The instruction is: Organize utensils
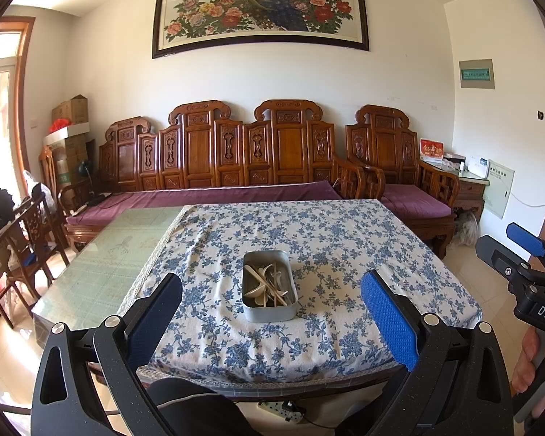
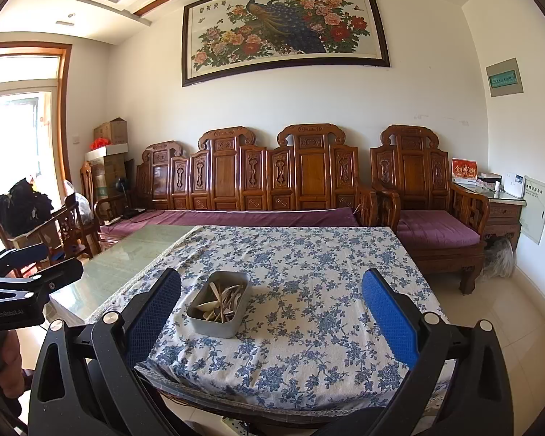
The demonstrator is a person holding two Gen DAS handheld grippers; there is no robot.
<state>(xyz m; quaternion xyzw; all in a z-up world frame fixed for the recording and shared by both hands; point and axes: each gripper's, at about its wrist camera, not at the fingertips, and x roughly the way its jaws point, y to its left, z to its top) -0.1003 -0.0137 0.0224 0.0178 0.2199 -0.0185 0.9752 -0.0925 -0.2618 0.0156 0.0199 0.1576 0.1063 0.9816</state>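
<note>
A grey metal box [image 1: 270,311] stands on the blue-flowered tablecloth [image 1: 330,239], near the front middle of the table. Inside it lie several white spoons [image 1: 261,289] and wooden chopsticks [image 1: 278,287], jumbled together. My left gripper [image 1: 270,301] is held back from the table's near edge, open and empty, its blue pads framing the box. In the right wrist view the same box [image 2: 219,321] sits left of centre, and my right gripper [image 2: 270,303] is open and empty, also short of the table. Each gripper shows at the edge of the other's view.
The left part of the table is bare green glass [image 1: 109,254]. A carved wooden sofa [image 1: 221,152] with purple cushions runs behind the table, an armchair [image 1: 399,167] to its right. Wooden chairs [image 1: 29,239] and boxes crowd the left. A power strip [image 1: 281,410] lies on the floor.
</note>
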